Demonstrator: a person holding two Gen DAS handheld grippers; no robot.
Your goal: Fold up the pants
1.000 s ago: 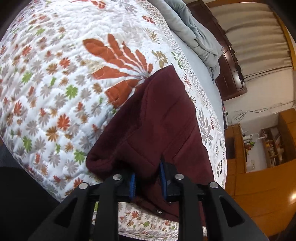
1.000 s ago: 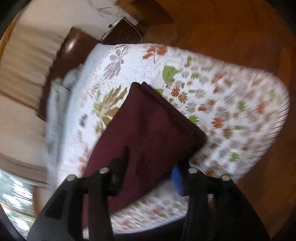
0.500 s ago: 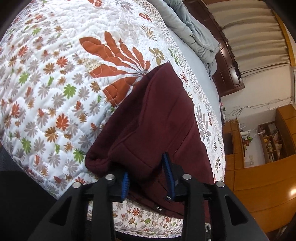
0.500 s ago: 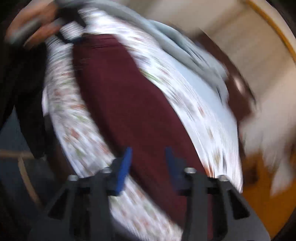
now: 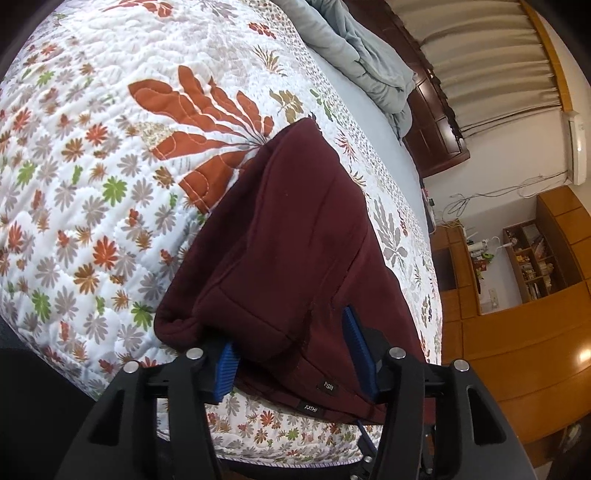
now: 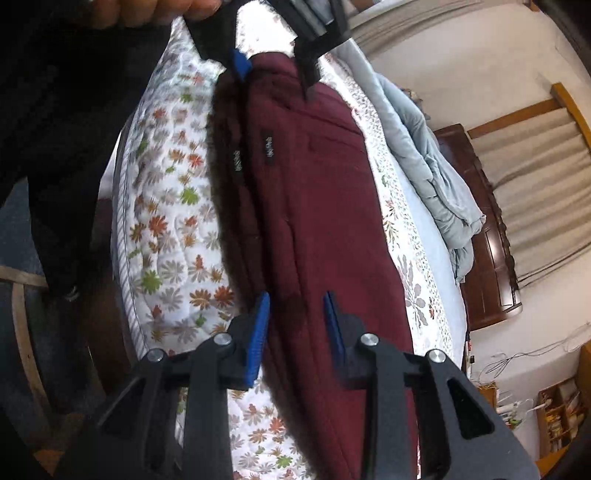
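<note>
Dark maroon pants (image 5: 295, 229) lie folded in a long strip on the floral quilt (image 5: 92, 166), near the bed's edge. My left gripper (image 5: 291, 356) is at the near end of the strip. Its jaws are opening, with a thick fold of the fabric between the blue pads (image 5: 226, 363) and no visible pinch. In the right wrist view the pants (image 6: 325, 206) run away from my right gripper (image 6: 295, 326). It hovers over one end with its pads (image 6: 258, 328) apart and nothing clamped. The left gripper (image 6: 275, 70) shows at the far end.
A crumpled grey blanket (image 5: 362, 48) lies further up the bed, in front of a dark wooden headboard (image 5: 436, 133). Wooden cabinets and shelves (image 5: 535, 254) line the wall. A person's hand (image 6: 147, 11) and dark sleeve (image 6: 74, 110) are beside the quilt's edge (image 6: 122, 236).
The left jaws have spread from a tight pinch on the pants' fold to a wide gap. The right gripper has swung round and now looks along the pants, with its jaws narrower.
</note>
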